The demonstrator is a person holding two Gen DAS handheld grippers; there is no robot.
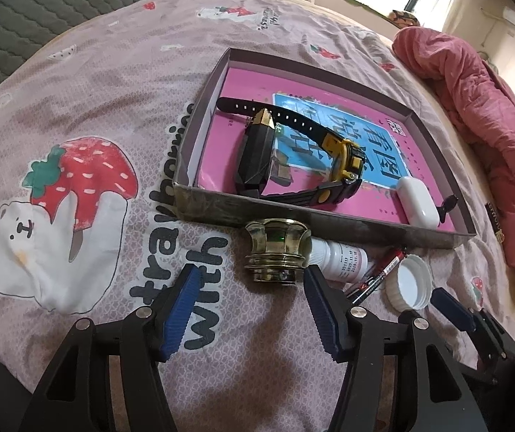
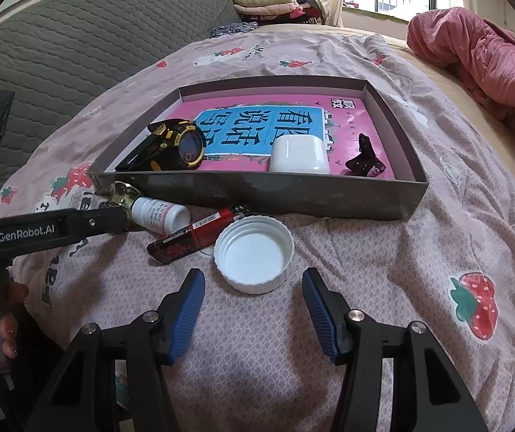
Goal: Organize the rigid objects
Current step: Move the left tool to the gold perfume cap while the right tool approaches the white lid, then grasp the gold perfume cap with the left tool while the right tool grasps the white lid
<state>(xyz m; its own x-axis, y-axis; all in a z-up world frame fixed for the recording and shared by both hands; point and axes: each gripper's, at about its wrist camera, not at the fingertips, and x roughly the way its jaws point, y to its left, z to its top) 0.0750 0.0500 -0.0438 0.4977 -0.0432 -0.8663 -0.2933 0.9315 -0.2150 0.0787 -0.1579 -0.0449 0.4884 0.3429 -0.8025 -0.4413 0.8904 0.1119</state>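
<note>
Ribbed blue fingers (image 1: 189,309) gape around faceted brass knob (image 1: 277,250); right fingers (image 2: 189,311) gape too.

Both grippers tilt downward, side by side. The left gripper (image 1: 250,280) holds its blue-padded jaws apart, gripping nothing; the right gripper (image 2: 253,284) likewise stands wide and empty. Fingers (image 2: 10,324) show at the right view's left edge.
</note>
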